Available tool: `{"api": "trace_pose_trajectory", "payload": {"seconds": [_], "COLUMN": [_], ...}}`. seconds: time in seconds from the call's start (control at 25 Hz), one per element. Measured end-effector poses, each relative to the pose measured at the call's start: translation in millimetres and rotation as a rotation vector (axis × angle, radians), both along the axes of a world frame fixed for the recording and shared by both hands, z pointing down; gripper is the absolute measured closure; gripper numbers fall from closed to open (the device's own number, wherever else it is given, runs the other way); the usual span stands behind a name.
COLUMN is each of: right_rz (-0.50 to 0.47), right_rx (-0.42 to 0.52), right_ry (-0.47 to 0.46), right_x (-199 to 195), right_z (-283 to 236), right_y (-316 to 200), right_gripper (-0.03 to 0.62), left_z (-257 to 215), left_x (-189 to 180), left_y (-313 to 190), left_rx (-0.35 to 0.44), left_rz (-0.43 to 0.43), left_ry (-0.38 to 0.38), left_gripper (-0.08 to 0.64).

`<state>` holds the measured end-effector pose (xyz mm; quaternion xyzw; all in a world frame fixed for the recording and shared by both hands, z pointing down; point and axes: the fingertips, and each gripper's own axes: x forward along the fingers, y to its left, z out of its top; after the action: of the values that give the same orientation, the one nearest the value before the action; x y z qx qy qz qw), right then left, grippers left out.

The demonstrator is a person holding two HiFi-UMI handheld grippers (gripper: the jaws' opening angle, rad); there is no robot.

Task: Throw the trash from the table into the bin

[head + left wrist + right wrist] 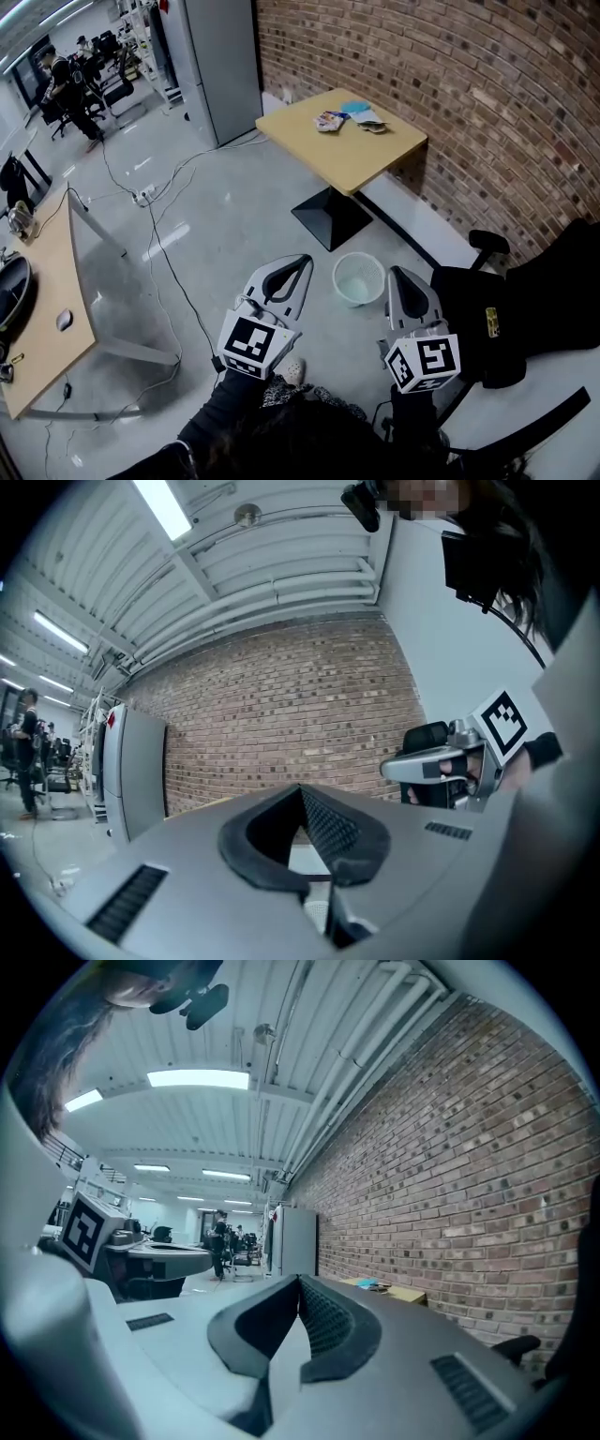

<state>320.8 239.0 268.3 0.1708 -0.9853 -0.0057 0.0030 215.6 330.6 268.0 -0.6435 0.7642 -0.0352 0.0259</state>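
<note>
Several pieces of trash lie at the far end of the small wooden table (328, 155) by the brick wall: a crumpled wrapper (330, 120), a blue piece (356, 107) and another wrapper (373, 123). The white bin (358, 278) stands on the floor in front of the table's black foot. My left gripper (302, 261) is held level just left of the bin, its jaws shut on nothing (300, 789). Just right of the bin, my right gripper (399, 273) is also shut and empty (300, 1281). Both are well short of the table. The right gripper view shows the trash (380, 1285) far off.
A black office chair (525, 309) stands close on my right. At the left is a wooden desk (47, 300) with a mouse, and cables (159, 234) trail over the grey floor. A grey cabinet (220, 66) stands behind the table, and people sit far back.
</note>
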Motion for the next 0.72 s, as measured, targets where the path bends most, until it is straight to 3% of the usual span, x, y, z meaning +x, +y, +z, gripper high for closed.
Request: {"api": "trace_pose_trajectory", "payload": {"seconds": [0.4,0.72], "right_rz": [0.007,-0.015], "right_rx": [0.002,-0.006], "right_ry": [0.007,0.023], "right_x": [-97,-153], "right_z": [1,3], "right_y": [-17,-20], "right_gripper": [0.581,0.581], "left_z": [6,6], "left_x": [-104,-157], "left_y": [1,6], "left_rx": [-0.011,-0.005], "left_rz": [-0.034,-0.054], "left_ry": [0.014,0.029], "left_gripper": [0.555,0.555]}}
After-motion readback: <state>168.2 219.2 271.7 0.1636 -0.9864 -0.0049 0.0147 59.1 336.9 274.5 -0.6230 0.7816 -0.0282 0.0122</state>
